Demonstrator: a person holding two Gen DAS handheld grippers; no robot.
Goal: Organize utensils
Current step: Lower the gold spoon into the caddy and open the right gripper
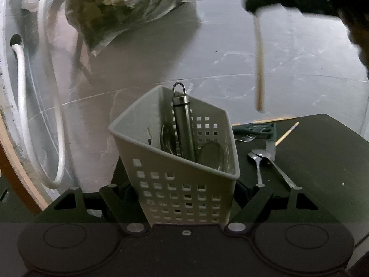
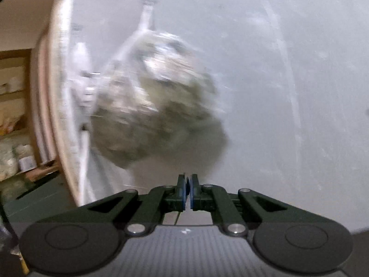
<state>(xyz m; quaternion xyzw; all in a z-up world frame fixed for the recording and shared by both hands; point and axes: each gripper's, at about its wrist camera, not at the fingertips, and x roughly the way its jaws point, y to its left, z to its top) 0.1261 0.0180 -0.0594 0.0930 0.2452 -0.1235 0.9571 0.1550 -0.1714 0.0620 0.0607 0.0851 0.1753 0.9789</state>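
Observation:
My left gripper (image 1: pixel 184 196) is shut on a grey perforated utensil basket (image 1: pixel 175 184), gripping its lower walls from both sides. The basket holds a steel handle with a hanging loop (image 1: pixel 182 124) and a couple of spoon bowls. In the left wrist view my right gripper (image 1: pixel 260 2) hovers high at the upper right, shut on the top of a pale wooden chopstick (image 1: pixel 260 69) that hangs straight down. In the right wrist view the blue pads (image 2: pixel 183 191) of my right gripper (image 2: pixel 188 184) are pressed together. That view is blurred and does not clearly show the chopstick.
On the dark table (image 1: pixel 322 161) to the right of the basket lie two spoons (image 1: pixel 259 161), a fork (image 1: pixel 246 139), a knife (image 1: pixel 271 149), another chopstick (image 1: pixel 287 133) and a green utensil (image 1: pixel 256 128). A white hose (image 1: pixel 23 106) and a clear bag (image 1: pixel 129 7) lie on the grey floor.

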